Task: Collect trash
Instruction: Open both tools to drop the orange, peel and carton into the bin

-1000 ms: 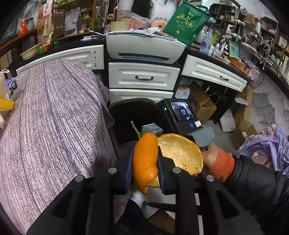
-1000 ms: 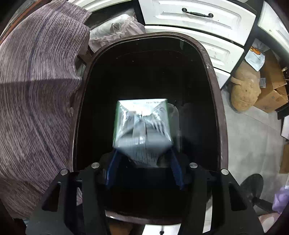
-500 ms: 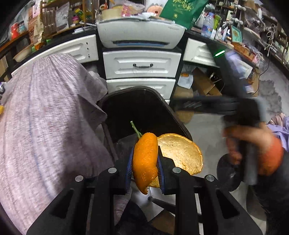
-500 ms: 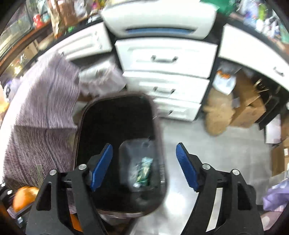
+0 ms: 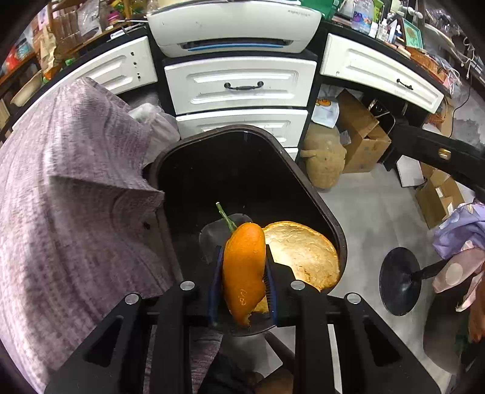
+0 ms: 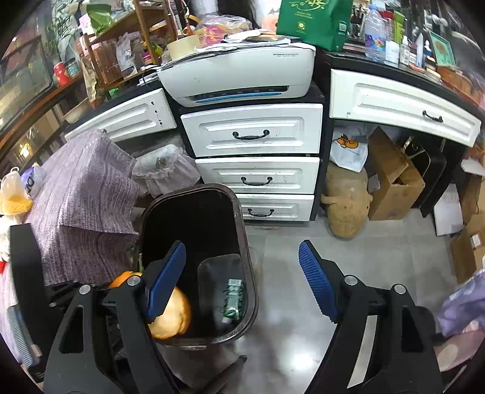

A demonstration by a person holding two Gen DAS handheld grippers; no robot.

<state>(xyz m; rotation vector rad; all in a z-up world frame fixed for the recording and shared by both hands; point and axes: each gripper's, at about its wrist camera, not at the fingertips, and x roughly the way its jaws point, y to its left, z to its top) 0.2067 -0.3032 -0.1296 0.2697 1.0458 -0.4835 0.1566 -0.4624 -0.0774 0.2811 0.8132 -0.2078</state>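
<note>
My left gripper [image 5: 243, 254] grips a curled orange peel [image 5: 242, 272], stem up, its pale inside [image 5: 303, 254] spreading to the right. Its jaws are starting to open, but the pads still press on the peel. It hangs over the near end of the black trash bin [image 5: 303, 169]. A clear plastic packet [image 6: 230, 291] with a green label lies inside the bin [image 6: 239, 212]. My right gripper [image 6: 242, 245] is higher, above the bin's near right rim. Its jaws are opening wide with nothing between them. The peel [image 6: 169, 315] shows at the lower left of the right wrist view.
A purple striped cloth [image 5: 75, 212] drapes a table just left of the bin. White drawers [image 5: 239, 85] under a printer [image 5: 236, 27] stand behind it. To the right on the floor are a tan plush toy [image 5: 324, 160], cardboard boxes [image 5: 360, 136] and a black stool base [image 5: 400, 278].
My right gripper let the clear packet drop into the bin, then rose and pulled back with its jaws widening. My left gripper carried the peel forward and down over the bin.
</note>
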